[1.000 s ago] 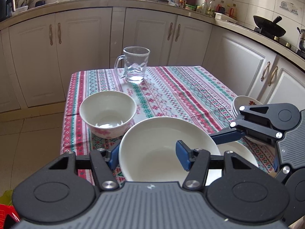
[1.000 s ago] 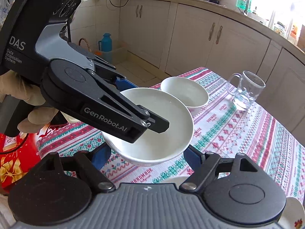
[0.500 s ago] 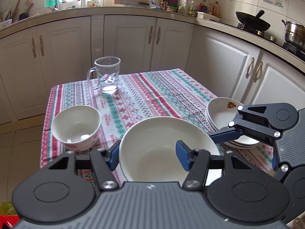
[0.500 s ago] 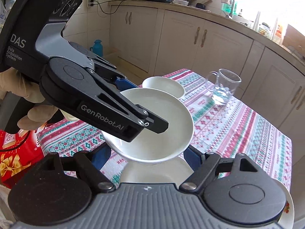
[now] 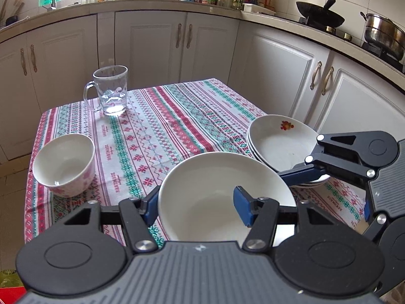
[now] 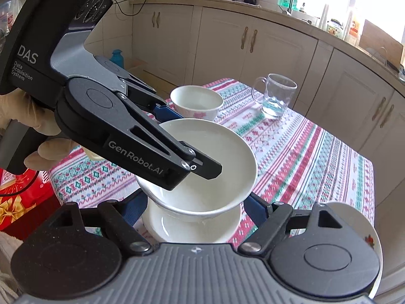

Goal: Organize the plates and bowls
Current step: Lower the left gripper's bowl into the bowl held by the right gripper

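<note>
Striped red-and-green tablecloth (image 5: 177, 116) covers a table among cream kitchen cabinets (image 5: 152, 43). Left gripper (image 5: 197, 209) clamps a white bowl's (image 5: 215, 197) rim; right gripper (image 6: 195, 209) gapes wide, empty.

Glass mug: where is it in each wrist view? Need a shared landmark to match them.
Left wrist: the glass mug stands upper left, at the table's far end, handle to the left.
Right wrist: the glass mug stands upper right, handle to the left.
Shared landmark: the pink-patterned bowl, left of the mug in both views.
</note>
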### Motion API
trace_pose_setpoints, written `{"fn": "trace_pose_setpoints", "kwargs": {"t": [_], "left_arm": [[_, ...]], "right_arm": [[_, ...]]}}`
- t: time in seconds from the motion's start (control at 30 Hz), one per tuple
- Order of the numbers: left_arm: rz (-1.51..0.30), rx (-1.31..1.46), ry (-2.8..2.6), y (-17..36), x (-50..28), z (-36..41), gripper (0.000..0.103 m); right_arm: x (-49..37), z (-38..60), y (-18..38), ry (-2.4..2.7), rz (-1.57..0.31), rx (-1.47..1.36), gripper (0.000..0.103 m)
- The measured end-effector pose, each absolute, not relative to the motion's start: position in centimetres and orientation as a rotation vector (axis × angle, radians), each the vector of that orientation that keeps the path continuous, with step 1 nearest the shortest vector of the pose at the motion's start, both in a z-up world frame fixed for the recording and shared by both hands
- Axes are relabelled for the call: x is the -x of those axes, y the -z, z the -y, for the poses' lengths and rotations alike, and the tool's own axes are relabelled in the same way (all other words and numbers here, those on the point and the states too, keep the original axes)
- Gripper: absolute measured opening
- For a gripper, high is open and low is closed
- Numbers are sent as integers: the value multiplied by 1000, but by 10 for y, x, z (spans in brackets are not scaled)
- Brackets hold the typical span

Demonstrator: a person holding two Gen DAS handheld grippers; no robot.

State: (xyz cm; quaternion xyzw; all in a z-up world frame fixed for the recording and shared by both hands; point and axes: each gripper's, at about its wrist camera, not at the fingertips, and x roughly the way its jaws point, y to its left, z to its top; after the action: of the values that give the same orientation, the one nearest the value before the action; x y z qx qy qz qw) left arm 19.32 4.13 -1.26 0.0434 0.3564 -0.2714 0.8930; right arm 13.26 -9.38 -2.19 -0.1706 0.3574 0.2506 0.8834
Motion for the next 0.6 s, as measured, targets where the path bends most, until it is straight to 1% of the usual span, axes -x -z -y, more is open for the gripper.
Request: {"fn": "trace_pose_setpoints", "kwargs": {"t": [0.6], "left_arm": [[-781,-105,575,28,-195,-32,59]], "right_arm": [[-132,104,40,-526,-803,330,86]]}}
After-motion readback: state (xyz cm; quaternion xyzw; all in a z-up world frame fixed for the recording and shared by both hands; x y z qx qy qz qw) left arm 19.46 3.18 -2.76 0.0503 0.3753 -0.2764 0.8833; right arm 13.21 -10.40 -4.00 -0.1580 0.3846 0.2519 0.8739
